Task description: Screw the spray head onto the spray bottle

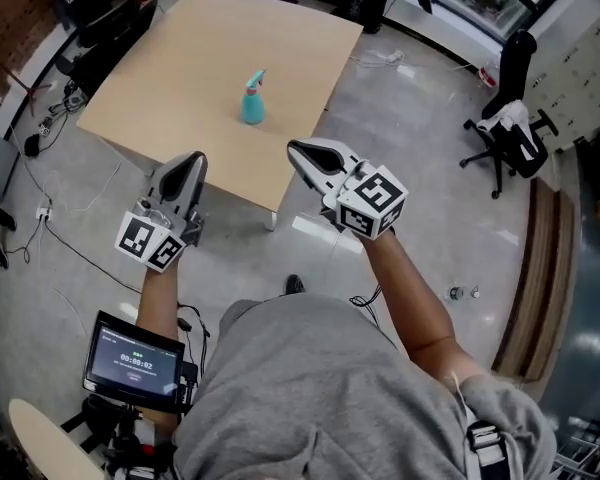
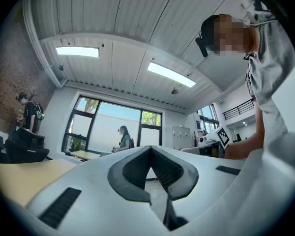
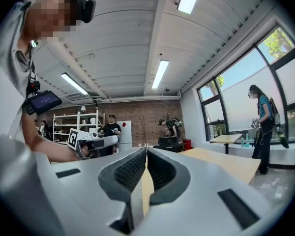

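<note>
The only container in sight is a small teal spray bottle [image 1: 252,109], standing upright near the middle of the pale wooden table [image 1: 170,88]. What it holds cannot be made out. The spray head [image 1: 257,77] sits on top of it, but whether it is screwed down is too small to tell. Both grippers are well short of the bottle, held in the air just off the near edge of the table. The left gripper [image 1: 192,160] is below and left of the bottle, the right gripper [image 1: 295,148] below and right of it. In its own view the left gripper [image 2: 150,149] has its jaws pressed together with nothing between them. The right gripper [image 3: 146,151] is likewise closed tight and empty.
</note>
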{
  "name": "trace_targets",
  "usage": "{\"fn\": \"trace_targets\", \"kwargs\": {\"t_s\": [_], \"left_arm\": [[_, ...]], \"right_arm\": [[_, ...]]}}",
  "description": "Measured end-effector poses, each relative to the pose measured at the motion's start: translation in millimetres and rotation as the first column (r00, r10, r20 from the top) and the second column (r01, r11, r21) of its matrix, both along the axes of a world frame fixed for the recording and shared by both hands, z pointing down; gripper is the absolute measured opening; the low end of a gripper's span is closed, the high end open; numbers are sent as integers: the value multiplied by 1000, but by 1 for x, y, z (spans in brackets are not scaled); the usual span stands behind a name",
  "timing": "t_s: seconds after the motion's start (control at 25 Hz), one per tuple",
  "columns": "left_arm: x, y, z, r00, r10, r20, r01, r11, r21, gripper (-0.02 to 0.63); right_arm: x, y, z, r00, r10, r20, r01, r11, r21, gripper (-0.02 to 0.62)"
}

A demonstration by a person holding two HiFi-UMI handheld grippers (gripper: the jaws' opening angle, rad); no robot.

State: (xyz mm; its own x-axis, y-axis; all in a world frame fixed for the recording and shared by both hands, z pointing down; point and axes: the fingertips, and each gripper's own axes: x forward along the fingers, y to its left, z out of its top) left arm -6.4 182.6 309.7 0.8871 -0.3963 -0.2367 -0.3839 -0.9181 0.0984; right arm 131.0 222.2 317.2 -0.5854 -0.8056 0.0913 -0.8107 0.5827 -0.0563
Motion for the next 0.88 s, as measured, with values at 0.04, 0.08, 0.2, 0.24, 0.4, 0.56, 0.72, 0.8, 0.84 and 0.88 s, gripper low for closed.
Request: {"fn": "trace_targets", "kwargs": {"t_s": [0.04, 0.08, 0.2, 0.24, 0.4, 0.56, 0.72, 0.8, 0.84, 0.88], "left_arm": [[0, 0, 1, 1000, 0, 3, 0, 1000, -3, 5], [2, -6, 5, 1000, 1, 7, -1, 1000, -8, 5], [13, -80, 22, 1000, 3, 19, -2, 999, -33, 5], [17, -107, 25, 1000, 1, 20, -1, 999, -39, 5], [27, -122, 28, 1000, 15, 21, -14, 999, -43, 5], [35, -131, 32, 999, 41, 14, -40, 998, -51, 5], [40, -272, 53, 994, 107, 17, -105, 991, -89, 5], [46, -288, 60, 990, 143, 17, -140, 985, -103, 5], [50, -283, 62, 987, 160, 18, -157, 982, -107, 5], [55, -276, 63, 984, 175, 23, -172, 979, -111, 5]], "right_arm": [[0, -2, 0, 1000, -3, 1, 3, 1000, 0, 8], [0, -10, 2, 1000, -6, 4, 6, 1000, -3, 8], [7, -85, 18, 1000, -16, 16, 16, 1000, -20, 8], [11, -112, 23, 1000, -18, 19, 18, 999, -26, 8], [17, -125, 29, 1000, -11, 23, 11, 999, -34, 8], [23, -128, 31, 999, 18, 28, -17, 999, -27, 8], [20, -260, 52, 997, 65, 30, -63, 996, -65, 8], [22, -276, 57, 997, 78, 19, -76, 995, -69, 8], [24, -270, 56, 997, 81, 13, -80, 995, -66, 8], [25, -263, 53, 997, 80, 5, -80, 995, -64, 8]]}}
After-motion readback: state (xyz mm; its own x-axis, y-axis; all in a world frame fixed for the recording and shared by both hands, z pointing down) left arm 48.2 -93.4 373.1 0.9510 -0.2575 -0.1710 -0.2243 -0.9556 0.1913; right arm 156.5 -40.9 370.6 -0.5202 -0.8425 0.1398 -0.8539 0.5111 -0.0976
